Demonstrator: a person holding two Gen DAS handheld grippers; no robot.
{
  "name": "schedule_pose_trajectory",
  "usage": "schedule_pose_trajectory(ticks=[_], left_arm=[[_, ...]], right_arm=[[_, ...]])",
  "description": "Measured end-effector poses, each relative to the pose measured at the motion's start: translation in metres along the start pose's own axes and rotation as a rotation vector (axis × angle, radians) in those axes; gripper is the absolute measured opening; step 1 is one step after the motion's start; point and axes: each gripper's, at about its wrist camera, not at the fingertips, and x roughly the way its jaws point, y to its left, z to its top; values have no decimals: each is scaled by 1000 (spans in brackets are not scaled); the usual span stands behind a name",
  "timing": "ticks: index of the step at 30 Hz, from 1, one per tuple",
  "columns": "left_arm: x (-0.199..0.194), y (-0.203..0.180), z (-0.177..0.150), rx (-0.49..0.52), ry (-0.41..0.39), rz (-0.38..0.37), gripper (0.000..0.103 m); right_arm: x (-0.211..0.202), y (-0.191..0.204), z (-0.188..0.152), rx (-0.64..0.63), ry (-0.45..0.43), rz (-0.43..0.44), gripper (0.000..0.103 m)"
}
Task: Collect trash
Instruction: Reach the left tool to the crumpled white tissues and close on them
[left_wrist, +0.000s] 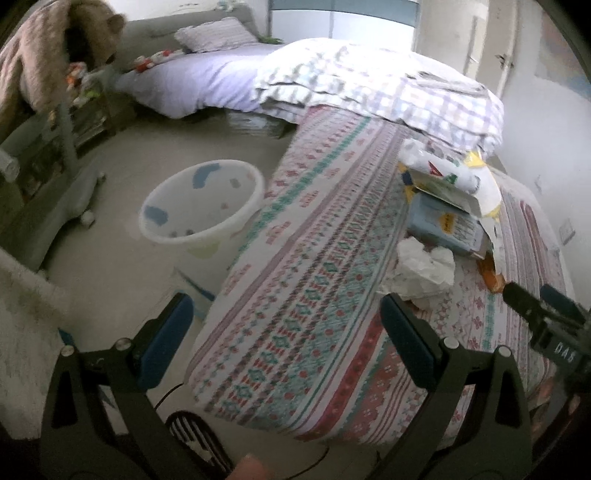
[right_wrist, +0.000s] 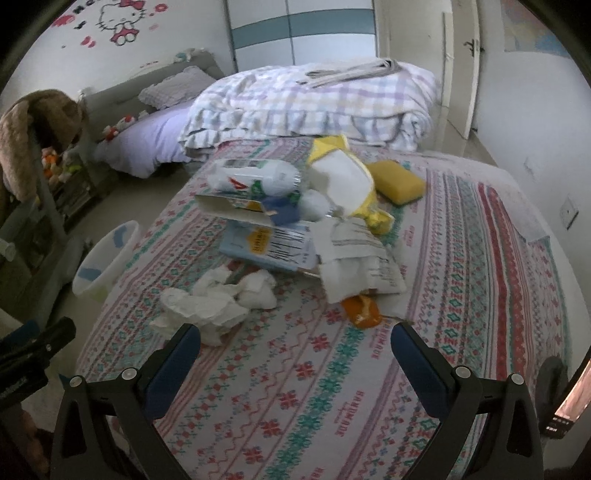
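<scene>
Two grippers up and both empty: the right gripper (right_wrist: 295, 349) has its fingers spread wide over the patterned bedspread (right_wrist: 295, 387), and the left gripper (left_wrist: 286, 325) is equally wide apart, holding nothing. The crumpled tissue (right_wrist: 218, 299) sits left of centre in the right wrist view, just beyond the left fingertip. It looks feather-light, soft and squashable, so a pinch across the bulky middle should hold it; the loose edges would likely tear or slip. Behind it, toward frame centre, a heap of wrappers (right_wrist: 354, 206) and cartons, stiffer, probably crinkly. The white bin (left_wrist: 203, 201) waits on the floor, centre-left in the left wrist view
</scene>
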Motion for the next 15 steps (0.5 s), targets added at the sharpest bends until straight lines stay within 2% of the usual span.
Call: schedule_pose_trajectory(ticks=[9,15], left_arm=[[35,-31,9,33,113,-142,101],[60,-51,18,26,167,-207,101]], right_arm=[[17,-51,4,126,31,-25,103],[31,-60,9,133,50,-29,103]])
